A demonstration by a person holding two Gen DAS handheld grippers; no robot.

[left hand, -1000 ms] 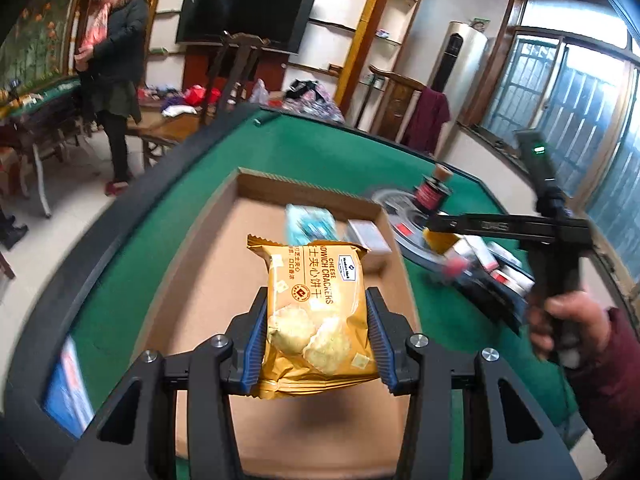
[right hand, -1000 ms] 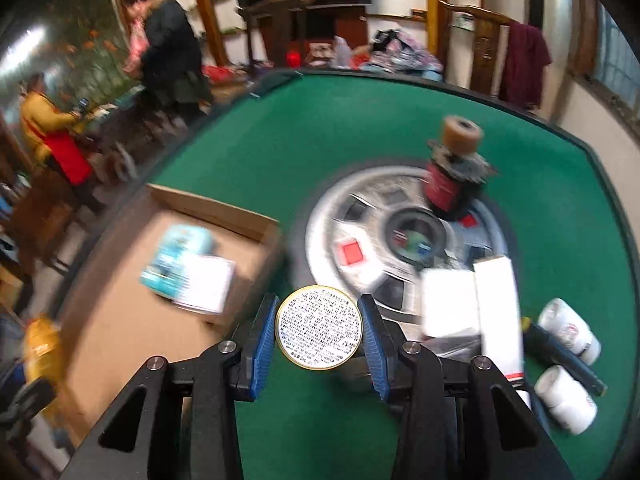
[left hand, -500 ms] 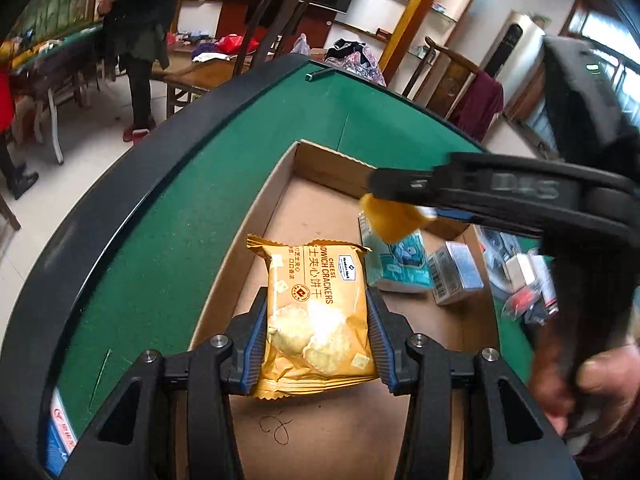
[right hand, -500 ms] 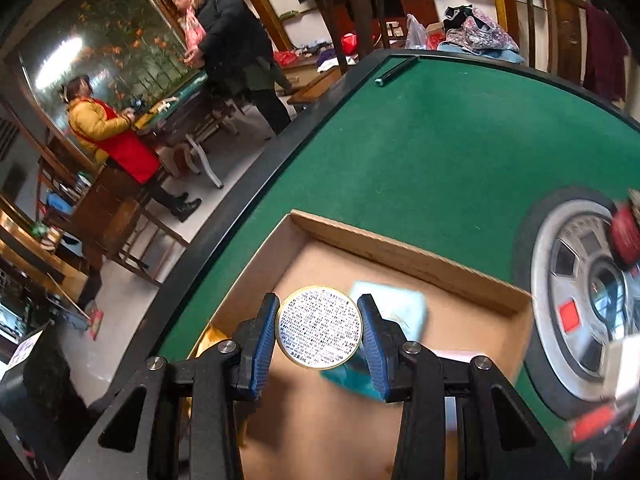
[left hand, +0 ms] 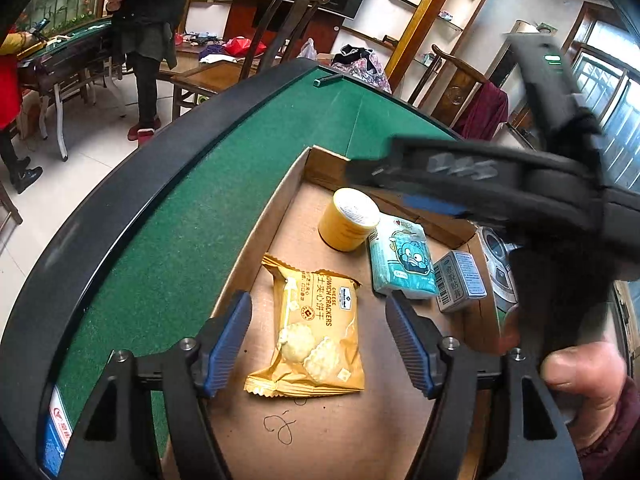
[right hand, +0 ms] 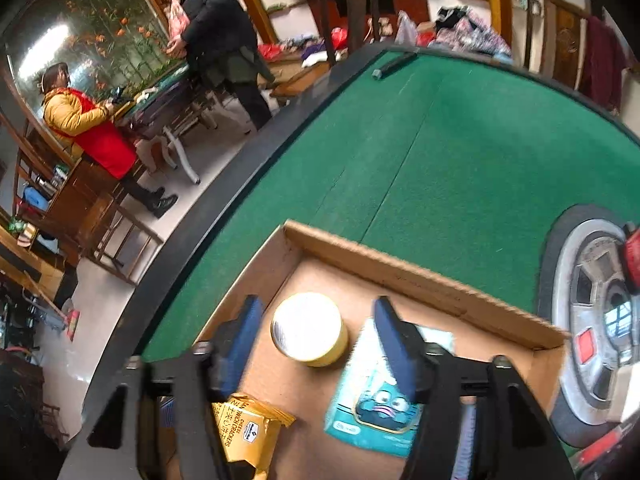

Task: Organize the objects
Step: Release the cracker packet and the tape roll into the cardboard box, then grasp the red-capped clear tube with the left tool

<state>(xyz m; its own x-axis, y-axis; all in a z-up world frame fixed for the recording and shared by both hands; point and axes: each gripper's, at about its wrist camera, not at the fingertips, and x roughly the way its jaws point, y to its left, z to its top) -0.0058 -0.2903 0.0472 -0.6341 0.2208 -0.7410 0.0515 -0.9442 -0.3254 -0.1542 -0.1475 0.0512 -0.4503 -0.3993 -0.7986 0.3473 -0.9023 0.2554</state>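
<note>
A shallow cardboard box (left hand: 316, 160) lies on the green felt table. In it lie a yellow cracker packet (left hand: 316, 328), a yellow round tin (left hand: 349, 220), a teal tissue pack (left hand: 402, 260) and a small grey box (left hand: 460, 286). My left gripper (left hand: 320, 340) is open, its pads on either side of the cracker packet and clear of it. My right gripper (right hand: 316, 336) is open above the tin (right hand: 308, 328), which stands on the box floor. The right gripper also crosses the left wrist view (left hand: 424, 196). The cracker packet (right hand: 244, 432) and tissue pack (right hand: 376, 404) show in the right wrist view.
The box's far wall (right hand: 420, 276) stands just beyond the tin. A silver wheel hub (right hand: 592, 320) with a red item on it lies to the right on the green felt (right hand: 460, 152). The table's black rim (left hand: 132, 184) runs along the left. People stand beyond it.
Both grippers have opened. The cracker packet dropped from the left gripper onto the box floor. The right gripper carried the tin over the box and let it go.
</note>
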